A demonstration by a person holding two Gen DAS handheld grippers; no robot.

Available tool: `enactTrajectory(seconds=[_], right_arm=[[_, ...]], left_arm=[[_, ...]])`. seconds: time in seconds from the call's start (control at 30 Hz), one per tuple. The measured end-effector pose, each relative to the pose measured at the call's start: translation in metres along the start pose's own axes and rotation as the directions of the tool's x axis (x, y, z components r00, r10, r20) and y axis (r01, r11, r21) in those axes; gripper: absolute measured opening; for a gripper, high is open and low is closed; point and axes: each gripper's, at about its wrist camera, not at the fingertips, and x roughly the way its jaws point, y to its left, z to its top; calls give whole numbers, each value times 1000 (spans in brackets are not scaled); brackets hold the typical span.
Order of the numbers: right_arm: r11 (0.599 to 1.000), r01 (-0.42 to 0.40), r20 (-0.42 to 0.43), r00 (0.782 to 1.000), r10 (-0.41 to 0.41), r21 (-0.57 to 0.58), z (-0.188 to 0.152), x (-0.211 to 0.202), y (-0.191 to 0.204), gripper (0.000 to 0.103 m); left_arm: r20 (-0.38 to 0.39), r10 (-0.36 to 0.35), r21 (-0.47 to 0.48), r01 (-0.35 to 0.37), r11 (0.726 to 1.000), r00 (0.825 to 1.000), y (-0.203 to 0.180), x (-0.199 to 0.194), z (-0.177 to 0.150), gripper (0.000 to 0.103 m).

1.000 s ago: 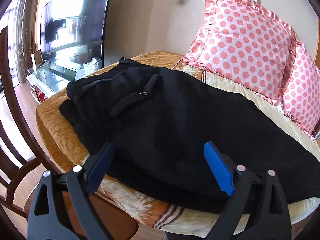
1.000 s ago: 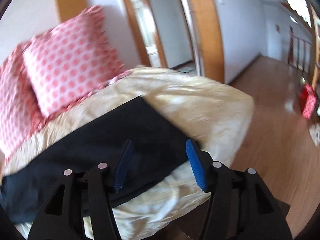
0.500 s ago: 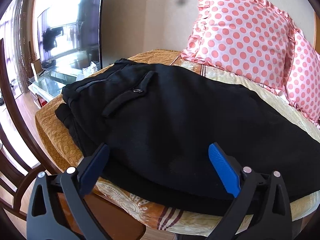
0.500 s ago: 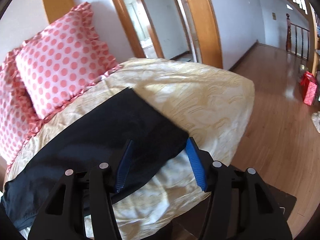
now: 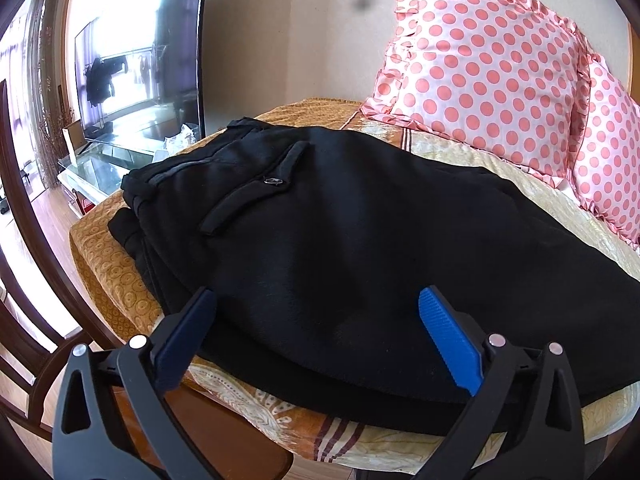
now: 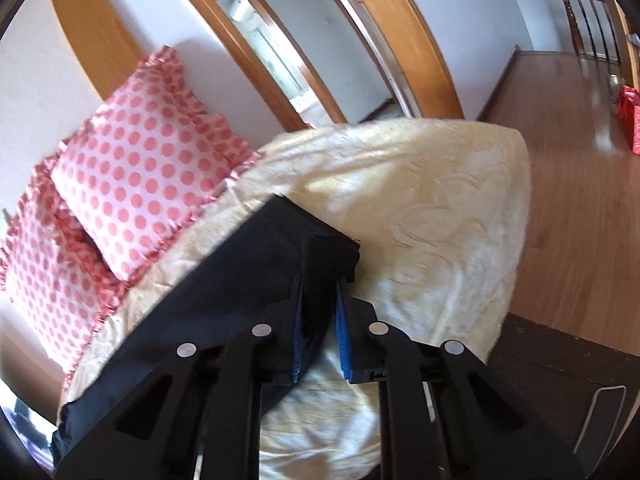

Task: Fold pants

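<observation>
A: So where are the pants (image 5: 360, 248) sitting right now?

B: They're lying flat across the bed (image 6: 432, 208), waistband end at the left near the TV (image 5: 140, 60), legs running off to the right past the pillows (image 5: 488, 72). Looks like they're already doubled lengthwise, one leg stacked on the other, judging by the layered edge on the near side.

A: And the right gripper (image 6: 320, 292)?

B: Its fingers (image 6: 343, 332) have just been closing, and they're pinching the near corner of the cuff end now. You can see black fabric bunching between the blue pads, and that corner is lifting a little off the bedding. Makes sense to me: the hem is the free end, so that's the bit you carry over.

A: What's the left gripper (image 5: 316, 320) doing then?

B: Nothing's held there. Its fingers have just been opening and are standing wide apart, hovering at the near edge of the seat area with the fabric running below and between them, no pinch. I'm guessing it's lining up to grab that edge or pin it while the cuff end is travelling over.

A: Any risk?

B: Only one corner is gripped on the right, so I'd bet the far corner is going to sag or the two legs are going to slide apart. Fabric looks thick-ish though, so it might be holding together fine.
</observation>
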Motion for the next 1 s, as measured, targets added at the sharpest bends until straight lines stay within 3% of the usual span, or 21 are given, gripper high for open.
enactTrajectory(seconds=[0.13,0.2,0.3,0.37,0.47,0.5,0.53,0.6,0.67,0.73,0.8,0.93,1.0], right_arm=[[986,-159,-7,987,159,-51,3,-5,48,14],[965,-251,-30,968,249,-82,1,-5,81,14],[902,-415,-90,909,407,-117,-11,-3,142,14],[833,-536,-161,842,515,-139,-31,0,191,14],[715,-684,-314,717,622,-145,-84,8,261,14],[687,-714,-361,681,636,-136,-100,11,276,14],[649,-751,-439,627,643,-121,-127,17,296,14],[616,-777,-572,566,594,-129,-182,27,324,14],[627,-766,-668,541,511,-141,-225,38,336,14],[648,-753,-705,522,480,-115,-246,46,338,14],[656,-748,-699,525,485,-107,-247,47,341,14],[618,-783,-633,513,580,-68,-225,38,362,14],[579,-812,-643,486,592,-81,-230,30,374,14]], left_arm=[[0,-2,0,2,1000,1000,1,0,0,101],[2,-1,-1,1,1000,1000,1,0,0,101],[3,-2,-3,2,1000,1000,1,0,1,101],[3,-4,-8,4,1000,1000,1,0,2,101],[6,-8,-20,8,1000,1000,2,0,2,101],[7,-8,-24,8,1000,1000,2,-1,2,101],[7,-9,-28,9,1000,1000,2,-1,3,101],[9,-9,-28,9,1000,1000,2,-2,2,101],[8,-8,-23,9,1000,1000,1,-2,1,101],[7,-13,-18,13,1000,1000,1,-2,1,101],[8,-22,-18,22,1000,1000,2,-3,1,101],[19,-35,-28,36,999,999,3,-4,0,101],[24,-40,-35,41,999,999,4,-5,0,101]])
